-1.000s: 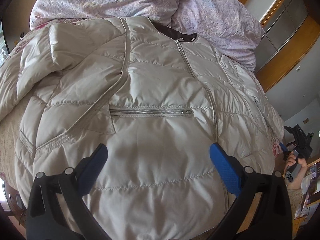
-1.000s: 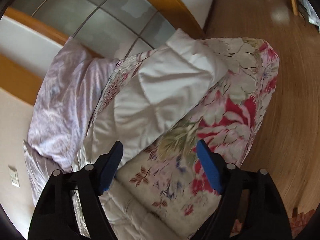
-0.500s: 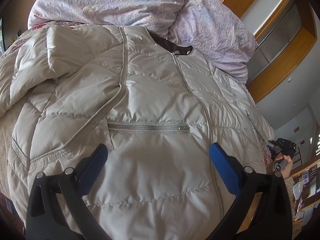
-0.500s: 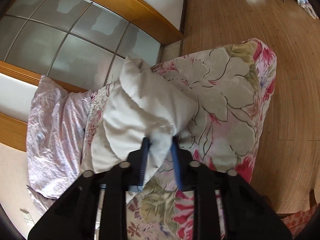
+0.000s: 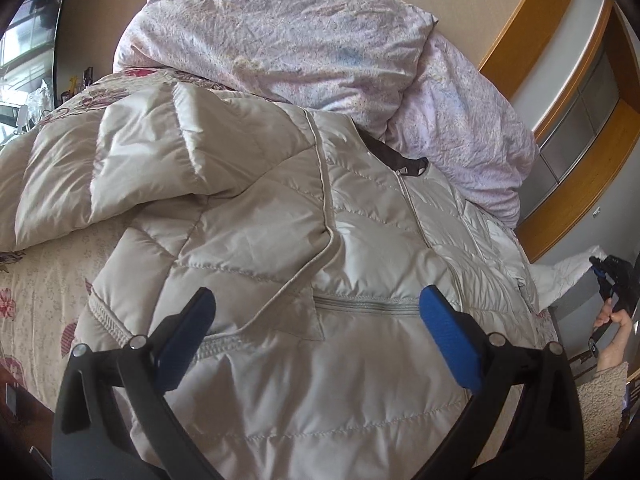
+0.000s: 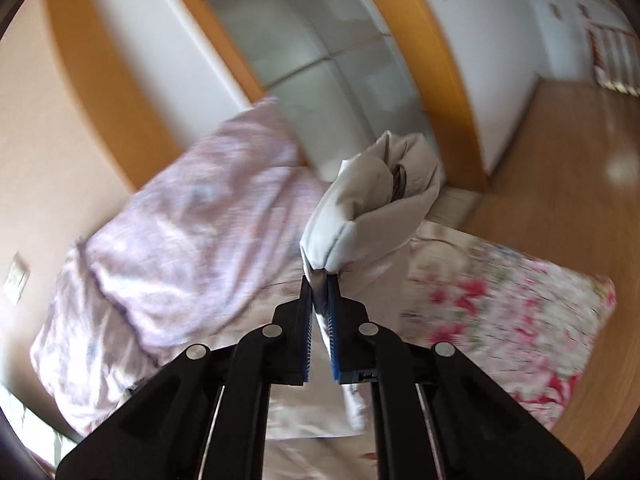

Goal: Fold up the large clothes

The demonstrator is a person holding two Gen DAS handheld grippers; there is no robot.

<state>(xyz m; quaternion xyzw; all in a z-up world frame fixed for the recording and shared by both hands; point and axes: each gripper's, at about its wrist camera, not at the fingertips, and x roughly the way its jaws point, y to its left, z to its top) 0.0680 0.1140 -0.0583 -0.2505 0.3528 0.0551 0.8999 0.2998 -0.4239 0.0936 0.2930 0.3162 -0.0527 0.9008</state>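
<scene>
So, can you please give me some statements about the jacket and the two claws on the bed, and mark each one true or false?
1. The right claw is shut on a sleeve of the jacket. True.
2. The left claw grips the jacket. False: its jaws stand wide open above it.
3. The jacket's front zipper is closed. True.
4. The jacket lies on a wooden floor. False: it lies on a flowered bed cover.

Jacket [image 5: 304,240] on bed [image 5: 36,292], pillows [image 5: 320,52] behind it
</scene>
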